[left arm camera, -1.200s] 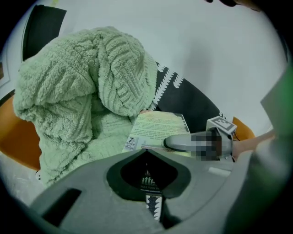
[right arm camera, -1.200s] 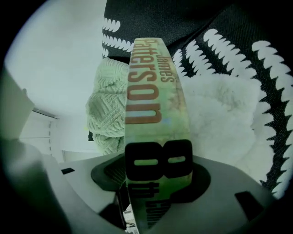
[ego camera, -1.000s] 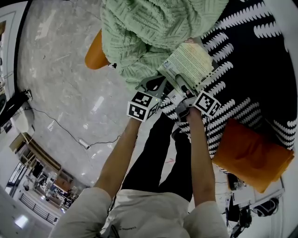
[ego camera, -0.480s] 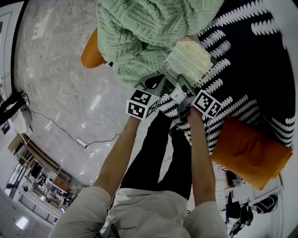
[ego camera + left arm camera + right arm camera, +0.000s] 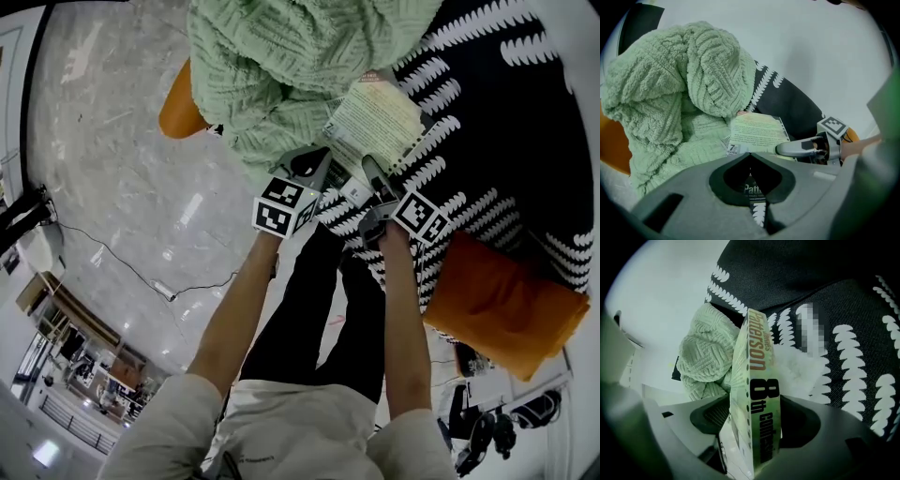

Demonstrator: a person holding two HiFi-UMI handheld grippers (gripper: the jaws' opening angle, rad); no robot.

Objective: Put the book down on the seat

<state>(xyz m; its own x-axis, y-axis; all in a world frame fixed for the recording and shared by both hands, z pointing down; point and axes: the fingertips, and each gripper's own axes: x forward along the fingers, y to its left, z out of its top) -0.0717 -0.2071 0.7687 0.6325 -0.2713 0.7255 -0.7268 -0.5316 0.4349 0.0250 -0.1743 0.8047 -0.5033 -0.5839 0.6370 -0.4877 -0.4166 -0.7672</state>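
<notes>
Book [image 5: 375,122]: pale green paperback, printed back cover up, on the black-and-white seat [image 5: 506,141].
Left hand-held gripper [image 5: 750,153]: jaws pressed together.
Right hand-held gripper [image 5: 757,404]: spread, spine between jaws.

The blanket [image 5: 291,66] is mint green, with a ribbed and zigzag knit. The seat cover [image 5: 506,141] is black with rows of white leaf-like marks. The book [image 5: 377,117] has a pale cream-green back cover with dark print; in the right gripper view its spine carries orange-red and black letters. The cushion [image 5: 502,309] is plain orange. The floor [image 5: 112,178] is grey marble with pale veins. The left gripper [image 5: 750,157] and the right gripper [image 5: 754,418] are grey. The left cube [image 5: 284,206] and the right cube [image 5: 419,214] show black and white squares. The trousers [image 5: 319,319] are black.
</notes>
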